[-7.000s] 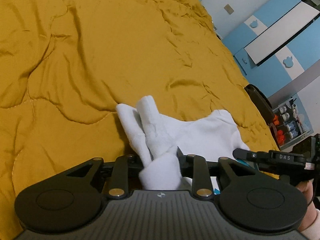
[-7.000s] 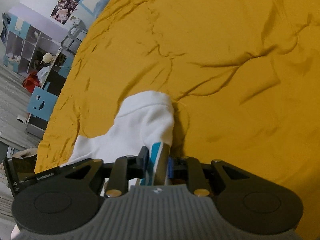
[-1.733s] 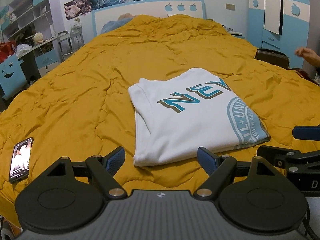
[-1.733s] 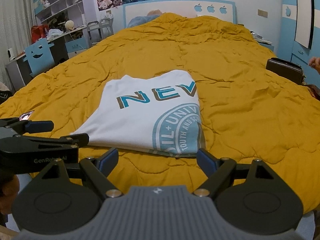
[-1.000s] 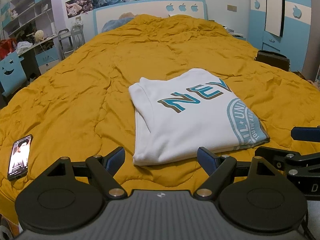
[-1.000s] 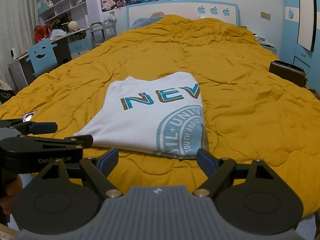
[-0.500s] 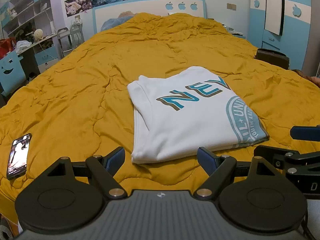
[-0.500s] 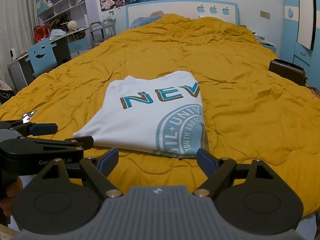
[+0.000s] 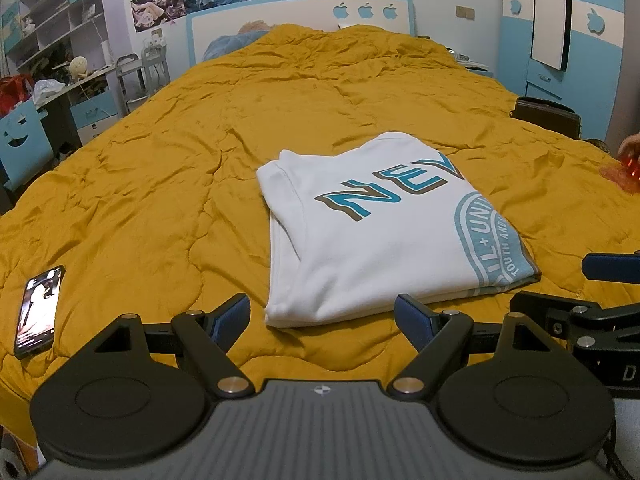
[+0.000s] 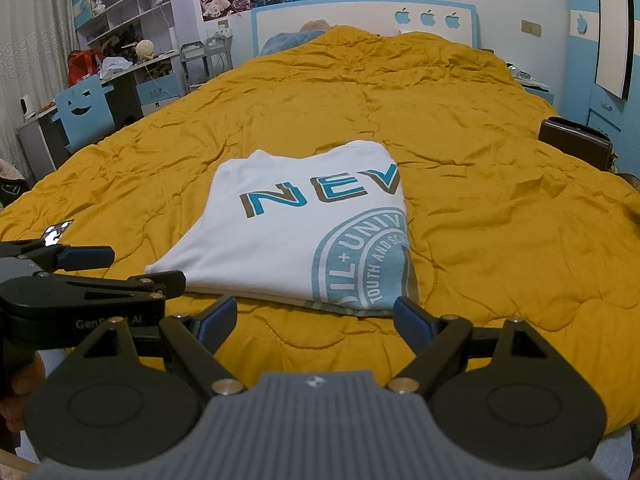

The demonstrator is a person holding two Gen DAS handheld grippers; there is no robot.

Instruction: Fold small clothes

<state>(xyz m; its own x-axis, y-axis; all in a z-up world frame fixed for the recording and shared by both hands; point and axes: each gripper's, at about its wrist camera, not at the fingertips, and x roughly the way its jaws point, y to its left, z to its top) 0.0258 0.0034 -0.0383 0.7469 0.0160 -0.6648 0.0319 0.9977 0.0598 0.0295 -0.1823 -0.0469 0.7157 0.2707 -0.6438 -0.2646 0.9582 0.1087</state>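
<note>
T-shirt (image 9: pixel 384 236) lies folded flat on the bed (image 9: pixel 168 184), print up, so the fold looks complete. Your left gripper (image 9: pixel 322 320) and right gripper (image 10: pixel 316 318) hover near its front edge, jaws wide and empty, clear of the cloth.

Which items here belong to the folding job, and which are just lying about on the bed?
Job:
- folded white T-shirt with teal lettering
- left gripper, open
- right gripper, open

Lying about:
- black smartphone with lit screen
- dark brown box
</note>
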